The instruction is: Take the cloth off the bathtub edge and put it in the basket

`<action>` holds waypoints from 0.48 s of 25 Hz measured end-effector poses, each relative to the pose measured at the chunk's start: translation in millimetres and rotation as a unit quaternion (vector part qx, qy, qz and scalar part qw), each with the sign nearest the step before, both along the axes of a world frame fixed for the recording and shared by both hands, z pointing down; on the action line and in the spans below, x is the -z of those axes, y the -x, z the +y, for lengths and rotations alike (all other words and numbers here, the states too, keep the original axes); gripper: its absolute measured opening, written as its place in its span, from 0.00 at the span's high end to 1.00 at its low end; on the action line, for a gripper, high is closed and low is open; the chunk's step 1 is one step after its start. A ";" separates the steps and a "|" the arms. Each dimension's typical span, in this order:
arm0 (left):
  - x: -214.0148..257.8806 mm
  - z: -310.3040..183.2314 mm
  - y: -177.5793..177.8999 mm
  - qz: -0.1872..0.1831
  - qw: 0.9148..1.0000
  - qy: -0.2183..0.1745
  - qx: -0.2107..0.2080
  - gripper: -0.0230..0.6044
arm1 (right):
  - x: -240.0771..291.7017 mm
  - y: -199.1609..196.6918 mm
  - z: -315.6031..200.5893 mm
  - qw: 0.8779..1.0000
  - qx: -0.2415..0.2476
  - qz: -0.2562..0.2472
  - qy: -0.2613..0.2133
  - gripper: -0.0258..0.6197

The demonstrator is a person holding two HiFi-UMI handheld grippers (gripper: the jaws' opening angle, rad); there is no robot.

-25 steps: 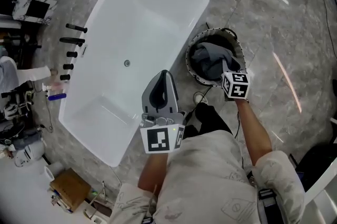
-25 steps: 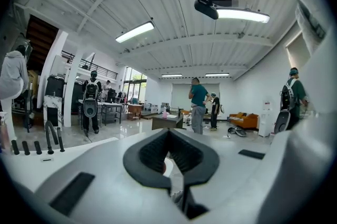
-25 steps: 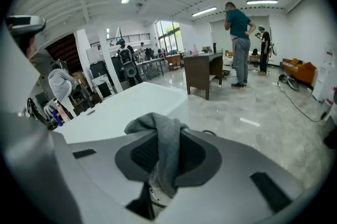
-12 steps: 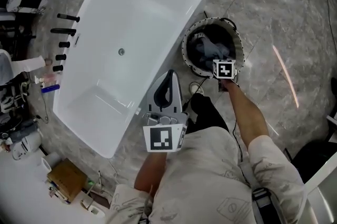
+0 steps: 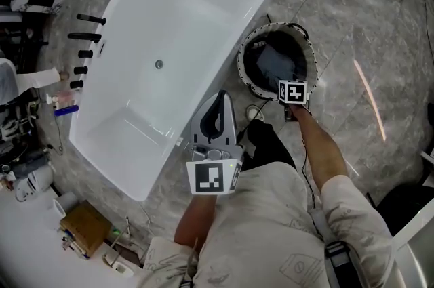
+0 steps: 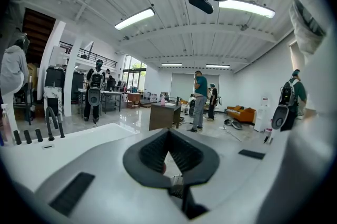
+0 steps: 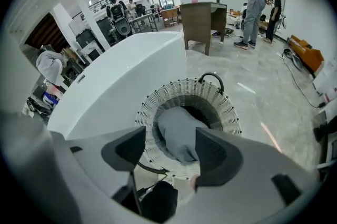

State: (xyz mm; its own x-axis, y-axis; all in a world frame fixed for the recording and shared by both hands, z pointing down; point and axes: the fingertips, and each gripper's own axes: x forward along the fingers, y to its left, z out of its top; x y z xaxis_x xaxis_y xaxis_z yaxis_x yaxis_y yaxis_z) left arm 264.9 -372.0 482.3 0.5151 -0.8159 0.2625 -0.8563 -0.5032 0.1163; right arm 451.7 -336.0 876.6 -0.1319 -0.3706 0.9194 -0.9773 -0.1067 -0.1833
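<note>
The right gripper (image 7: pixel 169 150) pointed steeply down over the wicker basket (image 7: pixel 225 112). Its jaws had just been opening and stood spread wide, the pads pressing on nothing. Between them showed the grey cloth (image 7: pixel 178 133), lying bunched inside the basket. The basket stood on the marble floor (image 7: pixel 258 80) just beside the white bathtub (image 7: pixel 118 78). The left gripper (image 6: pixel 169 139), jaws pressed together and empty, was held by the bathtub's near edge.

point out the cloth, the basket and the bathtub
cloth (image 5: pixel 277 64): head view, middle of the grey heap lying inside the basket
basket (image 7: pixel 181 89): right gripper view, far side of its woven white rim
bathtub (image 5: pixel 196 15): head view, bare white floor of the basin
</note>
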 end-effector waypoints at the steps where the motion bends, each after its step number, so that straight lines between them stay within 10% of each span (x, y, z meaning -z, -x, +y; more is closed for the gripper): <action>1: -0.6 1.1 0.5 0.000 1.000 0.000 0.000 0.97 | -0.7 1.2 3.9 1.000 0.000 -0.001 0.001 0.53; 12: 3.2 22.0 45.5 0.004 0.999 -0.002 0.037 0.97 | 9.4 61.2 47.7 0.998 0.039 -0.040 -0.026 0.54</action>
State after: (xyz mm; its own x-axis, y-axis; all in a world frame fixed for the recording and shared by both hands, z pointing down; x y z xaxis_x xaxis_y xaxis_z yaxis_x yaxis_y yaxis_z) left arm 219.4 -350.0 479.1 0.4552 -0.8527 0.2564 -0.8904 -0.4388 0.1212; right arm 390.5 -288.3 867.2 -0.2344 -0.4034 0.8845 -0.9642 -0.0195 -0.2644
